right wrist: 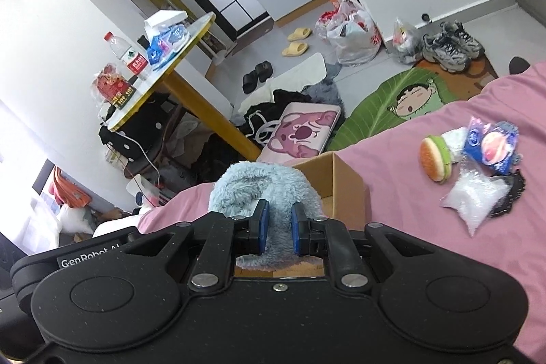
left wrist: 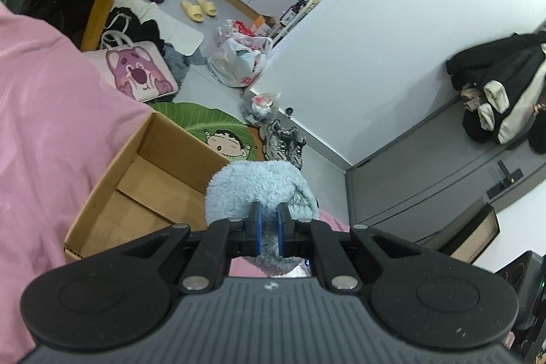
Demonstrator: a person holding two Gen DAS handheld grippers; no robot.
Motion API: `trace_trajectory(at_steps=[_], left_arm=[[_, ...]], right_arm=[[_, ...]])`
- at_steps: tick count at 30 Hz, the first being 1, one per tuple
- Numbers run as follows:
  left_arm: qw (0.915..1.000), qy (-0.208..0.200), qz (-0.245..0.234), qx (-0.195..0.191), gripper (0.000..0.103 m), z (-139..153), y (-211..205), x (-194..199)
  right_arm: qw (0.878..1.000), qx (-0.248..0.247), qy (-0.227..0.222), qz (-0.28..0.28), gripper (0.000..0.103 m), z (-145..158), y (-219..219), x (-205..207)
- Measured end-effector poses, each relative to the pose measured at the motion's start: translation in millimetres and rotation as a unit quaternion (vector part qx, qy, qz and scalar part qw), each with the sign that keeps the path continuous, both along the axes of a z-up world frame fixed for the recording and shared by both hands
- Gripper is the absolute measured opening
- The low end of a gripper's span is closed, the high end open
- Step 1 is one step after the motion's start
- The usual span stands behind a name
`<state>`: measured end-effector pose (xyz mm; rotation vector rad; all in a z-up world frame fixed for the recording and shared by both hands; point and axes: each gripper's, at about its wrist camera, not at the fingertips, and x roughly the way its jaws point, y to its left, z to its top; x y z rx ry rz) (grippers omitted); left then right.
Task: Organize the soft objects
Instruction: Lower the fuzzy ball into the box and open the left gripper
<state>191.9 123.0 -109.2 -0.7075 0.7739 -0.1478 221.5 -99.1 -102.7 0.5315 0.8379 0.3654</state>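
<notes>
A fluffy light-blue plush cloth point(left wrist: 259, 190) is pinched between the blue pads of my left gripper point(left wrist: 268, 220), held over the right side of an open cardboard box point(left wrist: 112, 190) on the pink bedsheet. My right gripper point(right wrist: 279, 227) is shut on the same blue plush cloth point(right wrist: 259, 183), just in front of the cardboard box point(right wrist: 344, 179). To the right on the sheet lie a burger plush point(right wrist: 435, 159), a blue packet with a round pink toy point(right wrist: 491, 145) and a clear bag of white filling point(right wrist: 476, 197).
The pink bedsheet point(right wrist: 426, 244) fills the lower right. On the floor beyond lie a pink bear cushion point(right wrist: 300, 132), a green leaf rug point(right wrist: 392, 98), sneakers point(right wrist: 450, 45), slippers and plastic bags. A yellow-legged table point(right wrist: 160, 67) with a bottle stands left.
</notes>
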Motion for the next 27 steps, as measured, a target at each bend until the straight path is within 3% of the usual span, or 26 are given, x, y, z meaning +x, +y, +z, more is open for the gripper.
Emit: trace_trajectory(at_steps=[7, 14, 18, 23, 27], left_arm=[[0.9998, 0.008, 0.018, -0.009, 0.008, -22, 21, 16], [0.9972, 0.051, 0.052, -0.018, 0.008, -59, 41, 31], [0.997, 0.057, 0.04, -0.035, 0.007, -73, 44, 41], [0.9963, 0.069, 0.05, -0.011, 0.007, -87, 48, 50], [0.9954, 0.082, 0.048, -0.016, 0.007, -93, 51, 55]], right_arm=[[0.999, -0.026, 0.01, 0.02, 0.014, -18, 27, 23], [0.998, -0.04, 0.029, 0.042, 0.014, -39, 47, 43], [0.997, -0.031, 0.033, 0.059, 0.013, -46, 58, 55], [0.997, -0.039, 0.047, 0.054, 0.013, -55, 59, 70], [0.996, -0.044, 0.059, 0.052, 0.013, -59, 55, 72]])
